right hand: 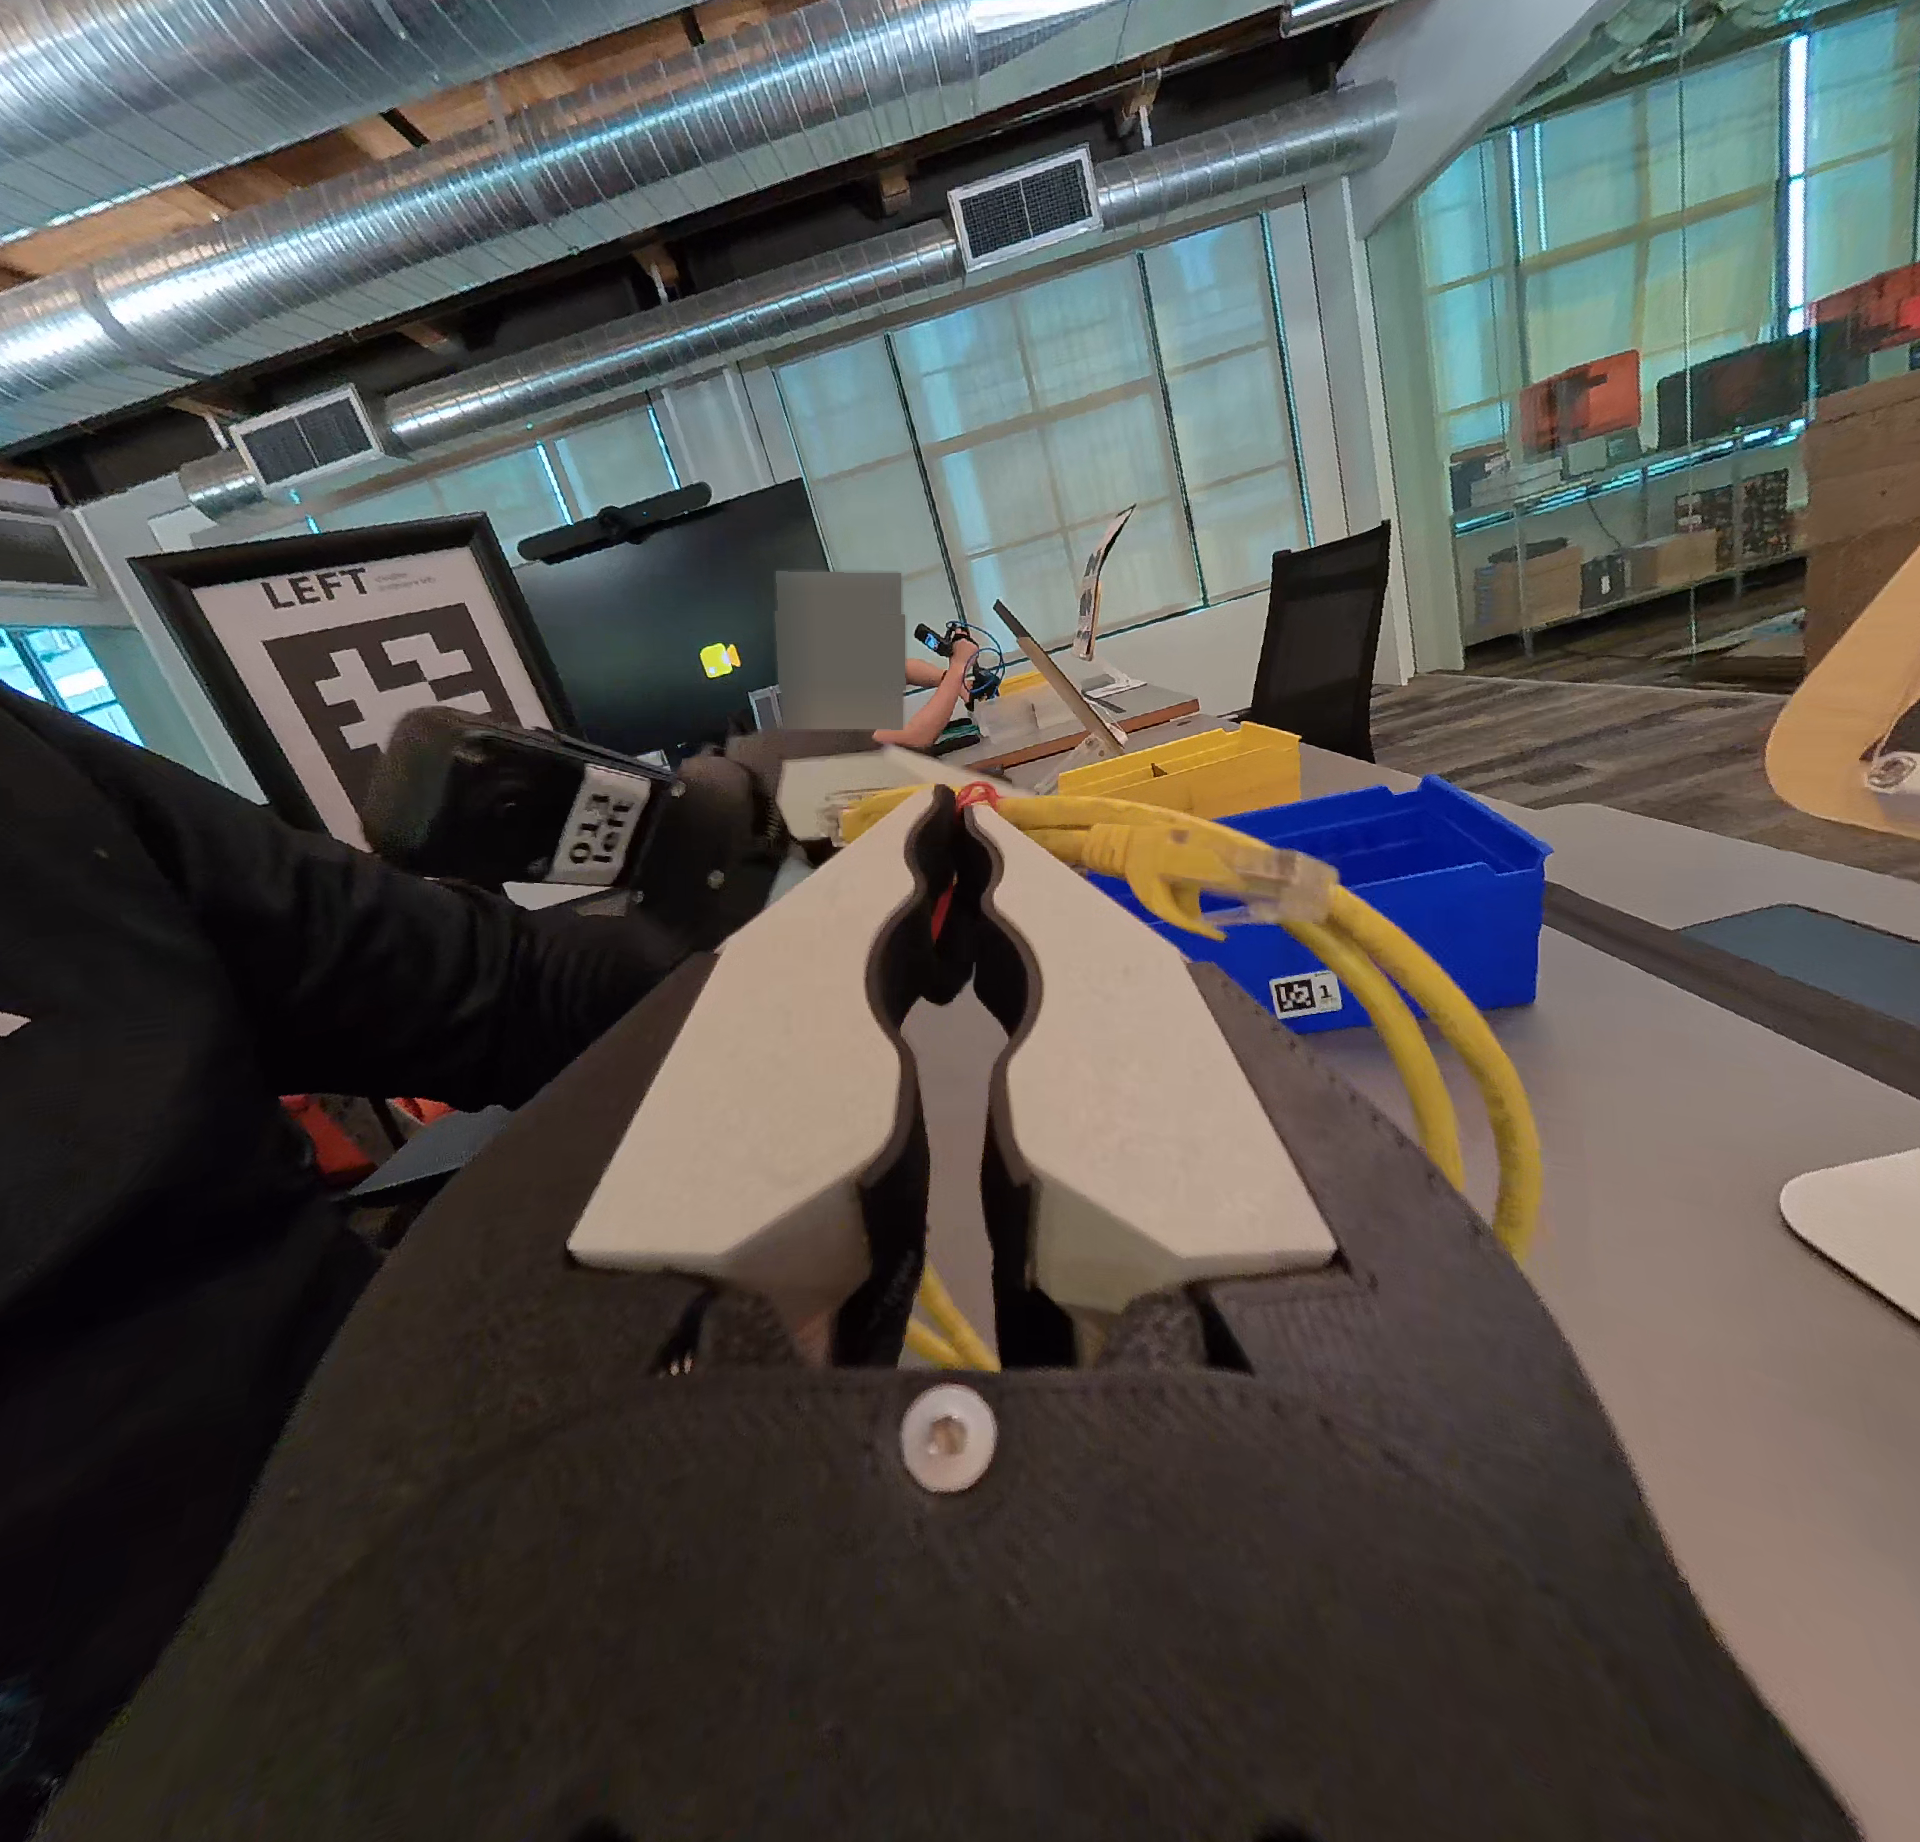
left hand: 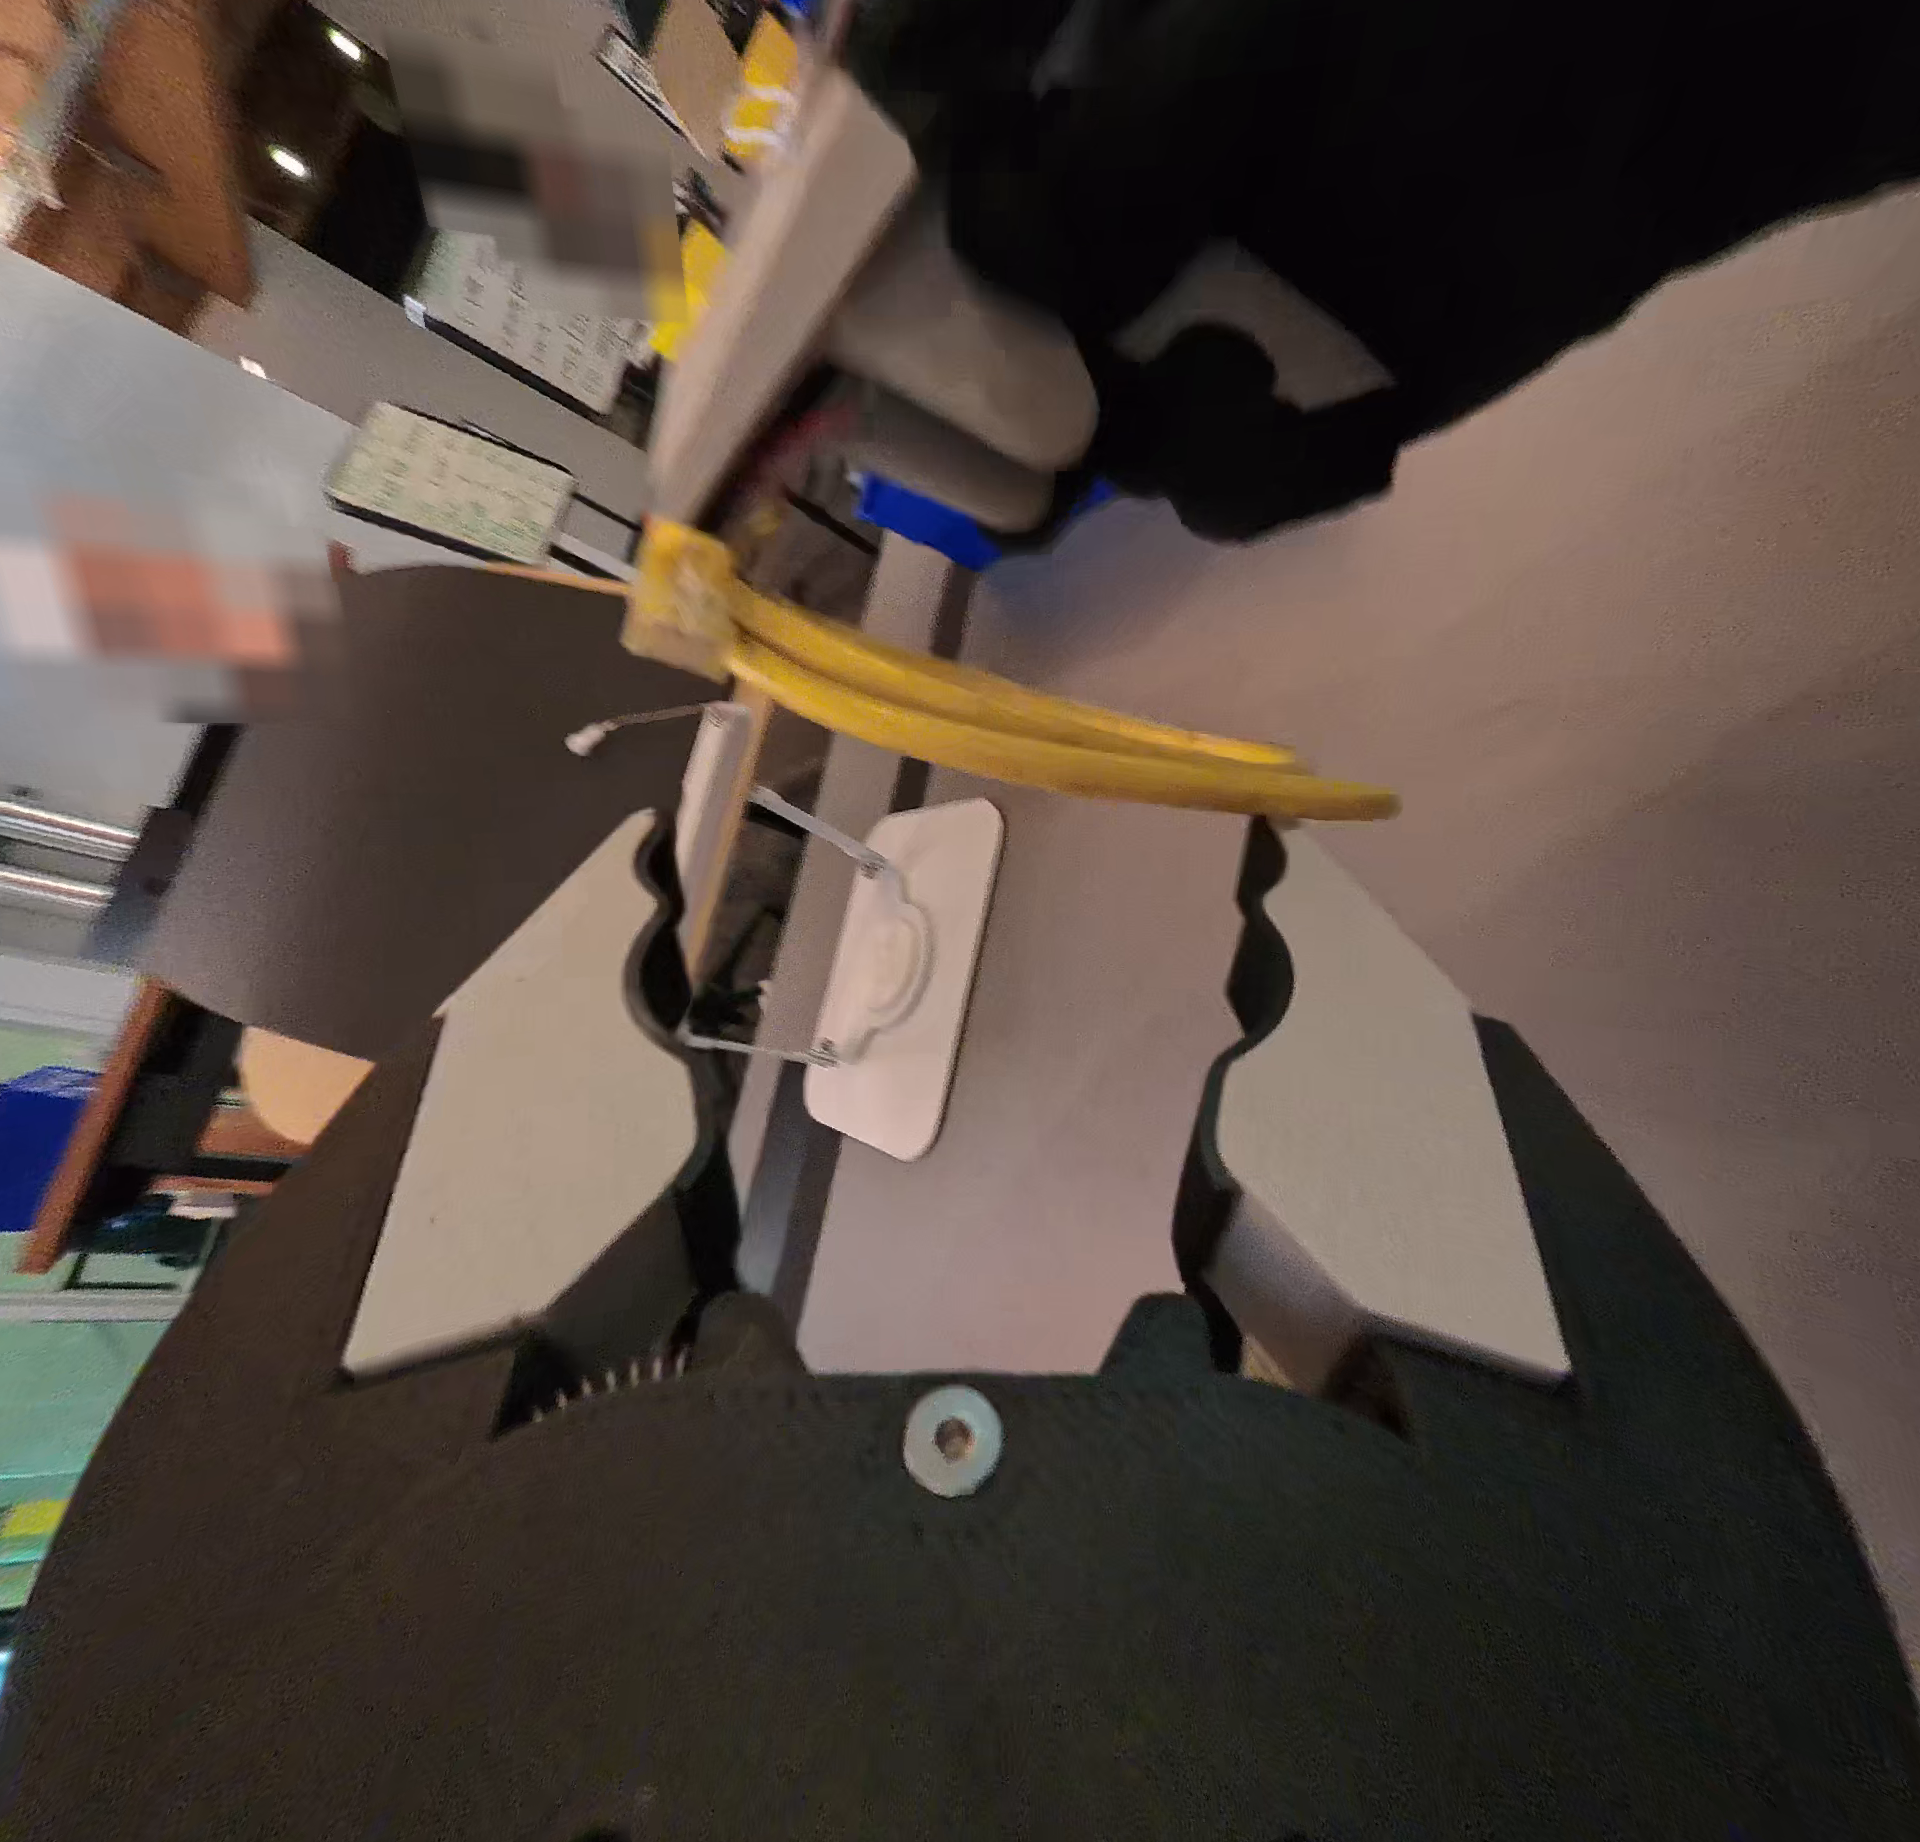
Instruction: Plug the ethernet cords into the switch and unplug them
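Observation:
Yellow ethernet cords (right hand: 1455,1086) lie bundled on the grey table (right hand: 1662,1429), one clear plug (right hand: 1278,873) pointing right. My right gripper (right hand: 958,828) is shut, with a thin red tie (right hand: 943,909) of the bundle between its jaws; more yellow cord shows under its fingers. In the blurred, rotated left wrist view, my left gripper (left hand: 956,857) is open and empty. Two yellow cords (left hand: 1039,738) with their plugs (left hand: 675,587) hang just beyond its tips. The right gripper's grey fingers (left hand: 966,369) are above them. I cannot make out a switch.
A blue bin (right hand: 1434,878) and a yellow bin (right hand: 1195,764) stand behind the cords. A white stick-on plate with a wire hook (left hand: 904,971) sits near the table edge. A framed marker board (right hand: 353,670) and a dark screen (right hand: 675,629) are farther back. Some 6 centimetres of space lies between my two pairs of fingers.

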`<state>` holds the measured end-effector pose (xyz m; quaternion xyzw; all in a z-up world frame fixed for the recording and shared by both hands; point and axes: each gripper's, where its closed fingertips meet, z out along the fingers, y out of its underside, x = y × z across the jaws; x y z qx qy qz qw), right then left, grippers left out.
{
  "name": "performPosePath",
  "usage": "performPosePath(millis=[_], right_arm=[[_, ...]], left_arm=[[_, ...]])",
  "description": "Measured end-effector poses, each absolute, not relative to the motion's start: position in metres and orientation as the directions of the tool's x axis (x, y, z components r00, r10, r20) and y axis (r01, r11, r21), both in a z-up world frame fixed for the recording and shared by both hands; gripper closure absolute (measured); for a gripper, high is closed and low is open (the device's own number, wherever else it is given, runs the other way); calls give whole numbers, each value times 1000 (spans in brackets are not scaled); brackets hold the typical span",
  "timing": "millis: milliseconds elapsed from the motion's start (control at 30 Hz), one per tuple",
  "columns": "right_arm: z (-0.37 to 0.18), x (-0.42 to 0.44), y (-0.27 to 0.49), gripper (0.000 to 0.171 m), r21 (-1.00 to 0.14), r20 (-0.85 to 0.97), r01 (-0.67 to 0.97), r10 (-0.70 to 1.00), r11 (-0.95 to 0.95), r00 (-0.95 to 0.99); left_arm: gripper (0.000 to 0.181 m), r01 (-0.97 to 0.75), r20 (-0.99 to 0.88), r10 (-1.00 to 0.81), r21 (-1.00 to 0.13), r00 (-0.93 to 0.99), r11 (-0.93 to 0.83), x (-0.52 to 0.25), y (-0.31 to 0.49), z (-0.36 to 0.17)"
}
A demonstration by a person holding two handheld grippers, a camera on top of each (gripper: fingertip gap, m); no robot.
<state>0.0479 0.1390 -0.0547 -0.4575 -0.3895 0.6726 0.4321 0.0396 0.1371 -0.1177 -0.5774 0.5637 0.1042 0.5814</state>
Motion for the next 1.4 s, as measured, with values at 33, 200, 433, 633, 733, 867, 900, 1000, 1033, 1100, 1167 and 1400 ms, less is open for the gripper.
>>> performPosePath(millis=[33,200,433,633,733,867,900,1000,1033,1100,1167,1400], right_arm=[[-57,47,141,171,-917,-291,-218,934,-334,-206],[-65,43,144,171,-891,-357,-205,905,-404,-232],[-87,29,146,171,-894,-408,-115,892,-433,-193],[-100,17,139,171,-904,-411,-48,893,-425,-185],[-100,17,141,171,-901,-413,-62,894,-428,-175],[-95,16,143,171,-871,-460,-89,866,-482,-196],[-94,16,143,171,-861,-472,-100,857,-498,-206],[-93,17,146,171,-841,-494,-125,842,-526,-216],[-92,18,146,171,-841,-493,-128,842,-525,-218],[-90,19,146,171,-833,-496,-147,838,-533,-228],[-86,19,146,171,-828,-493,-167,837,-535,-240],[-80,14,139,171,-918,-349,-157,930,-364,-117]], left_arm=[[74,-765,-787,-503,-556,359,324,42,137,-109],[70,-795,-877,-373,-447,302,409,60,131,-86],[83,-767,-871,-346,-477,349,428,74,128,-56],[93,-709,-758,-422,-636,497,306,56,152,-30],[101,-656,-663,-480,-724,574,216,39,170,-23],[102,-587,-582,-511,-791,632,176,25,187,-17],[103,-575,-567,-512,-802,645,163,23,191,-17],[109,-536,-517,-518,-835,682,127,15,202,-20],[109,-504,-476,-538,-857,696,107,13,206,-22],[109,-410,-360,-583,-911,728,50,11,213,-25],[109,-346,-285,-612,-938,737,20,9,219,-26],[118,0,272,-728,-937,630,-350,13,239,-67]])
